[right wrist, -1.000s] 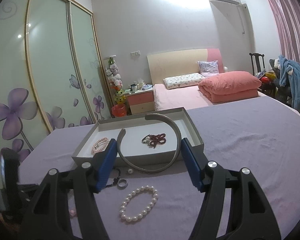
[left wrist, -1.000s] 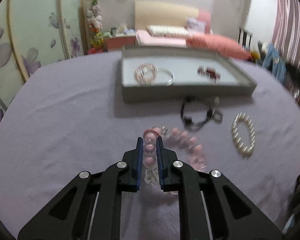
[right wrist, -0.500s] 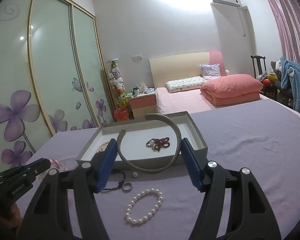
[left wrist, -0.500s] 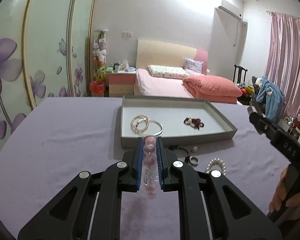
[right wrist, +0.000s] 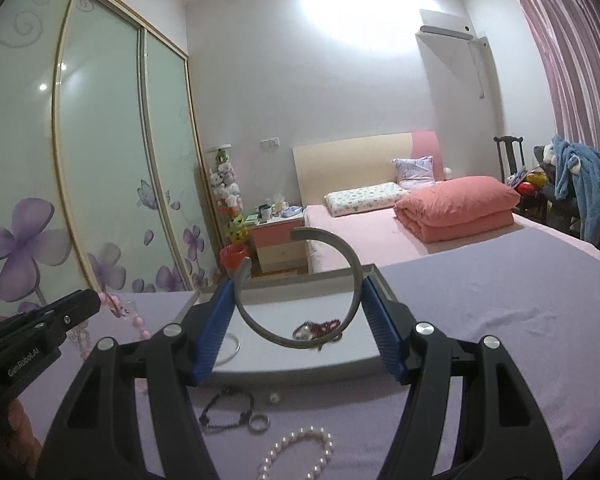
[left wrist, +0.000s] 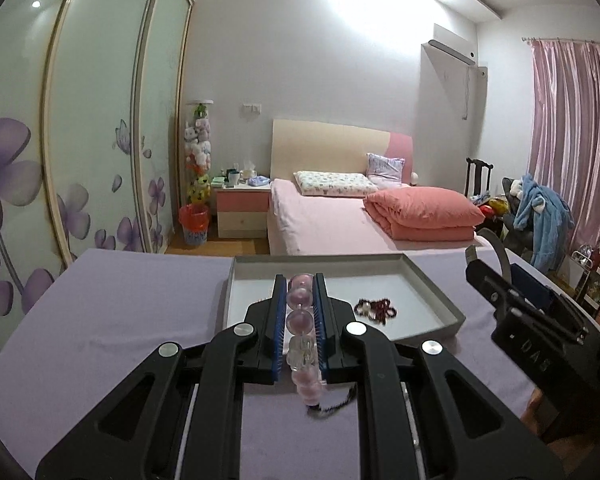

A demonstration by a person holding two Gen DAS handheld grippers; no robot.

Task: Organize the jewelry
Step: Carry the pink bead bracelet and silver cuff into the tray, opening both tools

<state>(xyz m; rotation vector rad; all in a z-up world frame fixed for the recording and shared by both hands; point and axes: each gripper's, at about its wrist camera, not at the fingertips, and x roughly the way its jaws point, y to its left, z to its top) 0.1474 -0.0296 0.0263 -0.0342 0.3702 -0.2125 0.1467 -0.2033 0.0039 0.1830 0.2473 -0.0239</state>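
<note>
Centrally, lilac tablecloth [left wrist: 100, 320]; bed [left wrist: 340, 224] behind.

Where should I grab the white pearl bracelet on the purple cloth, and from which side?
Take the pearl bracelet across one side of its loop, coming from straight above. It lies flat in an open ring, so one of the jaws could drop inside the ring and the other outside. The side away from the small ring probably gives most room.

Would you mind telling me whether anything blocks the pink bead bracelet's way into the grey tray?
Nothing visible does. The left gripper holds the pink bead bracelet above the cloth, with the grey tray open just ahead; the dark red beads lie right of its line.
</note>
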